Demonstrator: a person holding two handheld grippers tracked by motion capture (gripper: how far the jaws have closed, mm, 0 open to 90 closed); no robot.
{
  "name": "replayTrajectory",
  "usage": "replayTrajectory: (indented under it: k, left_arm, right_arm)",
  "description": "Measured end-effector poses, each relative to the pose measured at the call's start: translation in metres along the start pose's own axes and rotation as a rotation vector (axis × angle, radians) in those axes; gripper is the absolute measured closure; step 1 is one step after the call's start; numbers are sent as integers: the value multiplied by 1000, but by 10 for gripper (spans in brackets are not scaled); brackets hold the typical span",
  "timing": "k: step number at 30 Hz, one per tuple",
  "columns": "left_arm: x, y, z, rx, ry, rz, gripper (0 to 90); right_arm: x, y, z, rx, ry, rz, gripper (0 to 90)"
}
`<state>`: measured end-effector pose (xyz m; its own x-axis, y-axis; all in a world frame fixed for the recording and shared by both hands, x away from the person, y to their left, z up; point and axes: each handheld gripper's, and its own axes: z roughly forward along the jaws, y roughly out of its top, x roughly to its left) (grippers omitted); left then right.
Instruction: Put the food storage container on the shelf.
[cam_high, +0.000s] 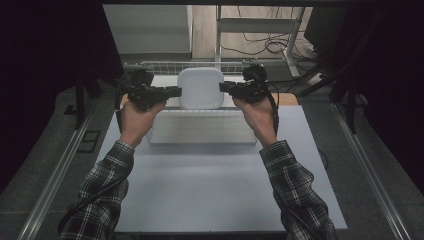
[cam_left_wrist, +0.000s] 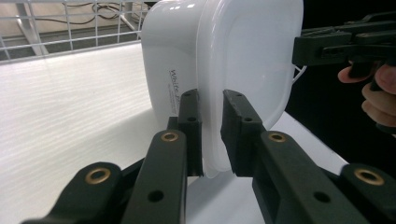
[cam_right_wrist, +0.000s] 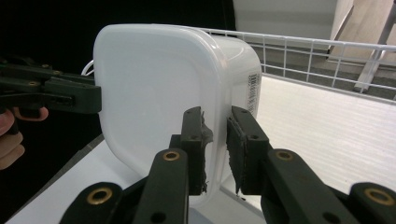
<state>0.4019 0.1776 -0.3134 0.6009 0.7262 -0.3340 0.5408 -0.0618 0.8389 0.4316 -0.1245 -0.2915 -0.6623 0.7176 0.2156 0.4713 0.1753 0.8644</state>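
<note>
**Two-handed carry of the white tub, mid-air over the wire basket**

So the step in hand looks like a two-gripper carry: the white plastic container (cam_high: 201, 88) is held up on edge, its flat bottom facing the high camera, over the wire basket (cam_high: 190, 65) at the far edge of the tabletop (cam_high: 215, 190). Can't tell whether it's going in or coming out, just that it hangs clear of the white basket floor (cam_left_wrist: 70, 107).

Left gripper (cam_high: 172, 91) is pinching the container's left rim. In the left gripper view the jaws stand nearly together, with the thin lip of the tub (cam_left_wrist: 212, 135) sandwiched between them. Right gripper (cam_high: 226, 87) does the same on the opposite rim, jaws close together on the lip (cam_right_wrist: 217, 140), near the barcode label (cam_right_wrist: 253, 91). So the tub sits squarely between the two grippers, each holding one side edge.

My guess at the next move: both hands have to travel together at the same pace and height. The lip is thin and slick, so if one hand leads, the tub could twist or pop out of a pinch. Keeping it clear of the basket's wire rim matters too.
</note>
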Motion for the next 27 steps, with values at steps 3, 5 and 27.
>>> replayTrajectory:
  k: [3,5,27]
  left_arm:
    - [2,3,1,5,-15,-2,773]
    - [4,4,2,0,-33,-11,746]
    - [23,19,24,23,-33,-88,654]
  right_arm:
    - [-3,2,2,2,3,15,750]
    - [-5,3,3,4,5,27,732]
    - [-18,11,28,39,-6,90,572]
